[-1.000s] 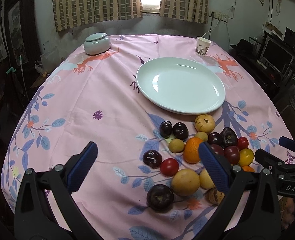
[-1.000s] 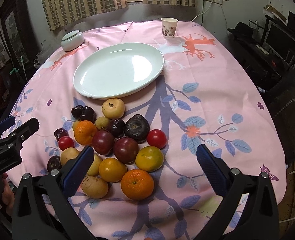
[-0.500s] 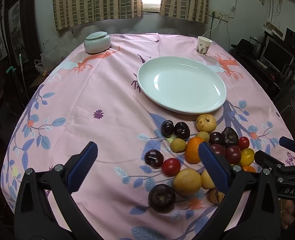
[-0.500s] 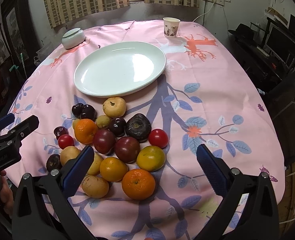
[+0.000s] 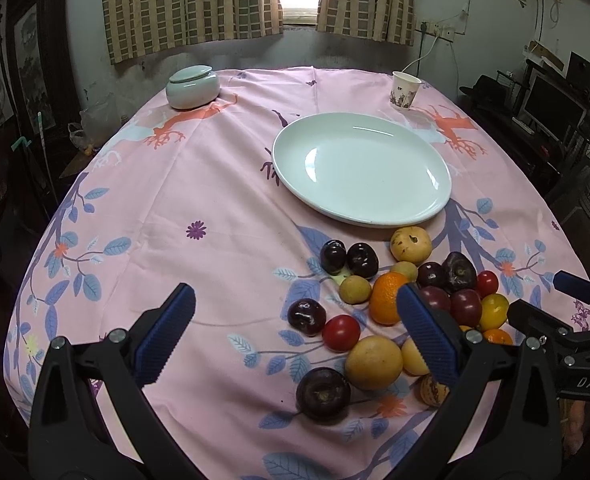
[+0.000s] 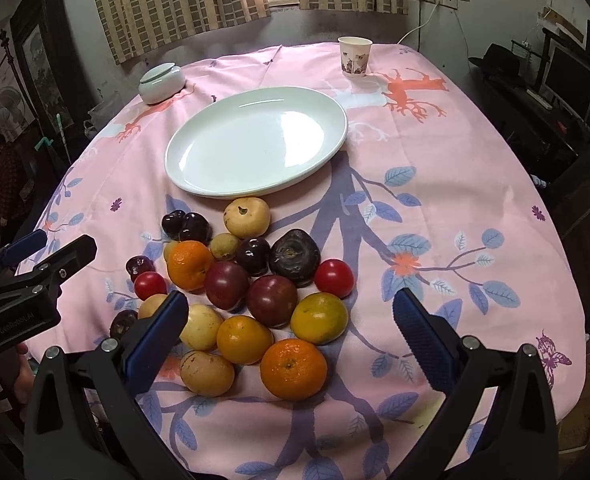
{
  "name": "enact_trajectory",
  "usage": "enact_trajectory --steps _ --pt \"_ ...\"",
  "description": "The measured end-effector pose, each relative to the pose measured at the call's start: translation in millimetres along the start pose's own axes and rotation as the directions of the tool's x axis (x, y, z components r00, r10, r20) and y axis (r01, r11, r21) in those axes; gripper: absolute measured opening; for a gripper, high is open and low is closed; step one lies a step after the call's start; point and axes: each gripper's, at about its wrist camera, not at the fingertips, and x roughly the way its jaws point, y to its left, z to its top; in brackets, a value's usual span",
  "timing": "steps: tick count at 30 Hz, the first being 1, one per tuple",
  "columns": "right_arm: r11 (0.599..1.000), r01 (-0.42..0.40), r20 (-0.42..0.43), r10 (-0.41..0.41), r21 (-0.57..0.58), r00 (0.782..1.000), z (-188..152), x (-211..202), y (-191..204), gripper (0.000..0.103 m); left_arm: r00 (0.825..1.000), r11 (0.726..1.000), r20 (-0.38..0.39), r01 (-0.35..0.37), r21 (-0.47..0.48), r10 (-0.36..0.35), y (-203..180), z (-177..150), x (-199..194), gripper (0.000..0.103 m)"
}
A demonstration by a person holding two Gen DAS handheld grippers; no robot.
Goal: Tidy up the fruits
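Fruits [image 6: 251, 292] lie heaped on the pink tablecloth [image 5: 199, 184] just beside my empty white plate [image 6: 255, 140], while my left gripper [image 5: 295, 336] and right gripper [image 6: 291, 344] both hover spread wide, holding nothing.

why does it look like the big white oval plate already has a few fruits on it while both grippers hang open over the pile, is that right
Not quite. The big white oval plate holds nothing; all the fruit lies on the pink floral tablecloth beside it, as the right wrist view shows. Left gripper and right gripper are indeed open.
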Motion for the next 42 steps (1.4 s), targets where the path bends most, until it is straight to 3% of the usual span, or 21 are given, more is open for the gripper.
enact_trajectory --steps 8,15,19,24,26,31,34,37,42 --pt "0.998 0.06 0.001 -0.06 -0.036 0.998 -6 -4 6 0.102 1.0 1.0 -0.003 -0.002 0.003 0.002 -1 -3 -3 0.101" --pt "0.999 0.025 0.022 -0.026 0.047 0.999 -22 -16 -13 0.102 1.0 1.0 0.004 0.009 -0.024 -0.009 10 -21 -11 0.101" --pt "1.0 0.01 0.048 -0.012 0.026 0.999 -39 -26 -15 0.102 1.0 0.999 -0.014 0.012 -0.032 -0.013 13 -34 -11 0.101" --pt "0.998 0.007 -0.005 -0.007 0.057 1.0 -58 -18 -25 0.102 0.998 0.999 -0.054 0.033 -0.018 -0.034 6 -52 -3 0.101" --pt "0.999 0.051 -0.01 -0.051 0.013 0.999 -63 -12 -20 0.093 0.996 0.999 -0.077 0.037 -0.007 -0.038 2 -59 3 0.101" --pt "0.992 0.056 -0.053 -0.063 -0.112 0.997 -68 17 -1 0.075 0.992 0.999 -0.119 0.034 0.005 -0.033 -1 -71 16 0.101" --pt "0.992 0.033 -0.096 -0.045 -0.123 0.994 -68 41 0 0.057 0.992 1.0 -0.12 0.027 0.011 -0.026 -2 -73 19 0.101" --pt "0.994 0.005 -0.068 -0.013 -0.109 0.998 -66 46 -1 0.047 0.991 0.999 -0.131 0.032 0.01 -0.03 -1 -75 24 0.101" --pt "0.995 -0.055 -0.035 0.053 -0.078 0.998 -65 47 -10 0.049 0.985 0.997 -0.154 0.082 -0.002 -0.081 -2 -76 35 0.101"
